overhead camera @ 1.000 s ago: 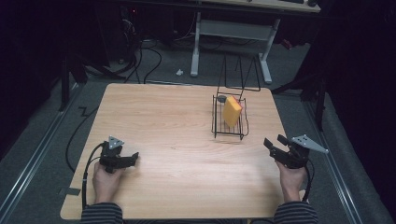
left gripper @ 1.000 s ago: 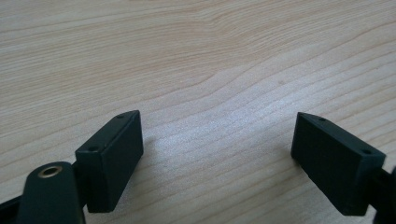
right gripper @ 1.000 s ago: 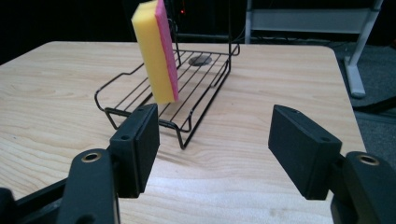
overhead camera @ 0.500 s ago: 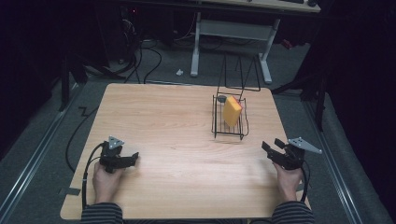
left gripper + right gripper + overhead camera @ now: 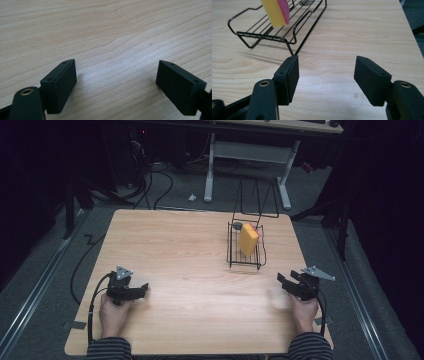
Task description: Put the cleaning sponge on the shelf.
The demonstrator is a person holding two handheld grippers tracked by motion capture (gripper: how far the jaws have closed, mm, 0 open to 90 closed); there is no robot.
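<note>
High view: the sponge (image 5: 248, 239) stands on edge in the wire rack (image 5: 235, 261) at the table's (image 5: 190, 245) far right, its long axis tilted up and leaning toward the rack's back. The right gripper (image 5: 284, 281) sits low near the right edge, just this side of the rack and pointing left, so it is by far the nearer one; the left gripper (image 5: 142, 289) rests well apart at the near left, pointing right

Left gripper view: jaws stand wide apart over bare wood with nothing between them

Right gripper view: the jaws have just been closing a little but stand apart and empty. The rack (image 5: 262, 35) lies ahead and to the left, and the sponge (image 5: 275, 11), yellow with a pink face, leans in it

No brand, label or writing can be read
</note>
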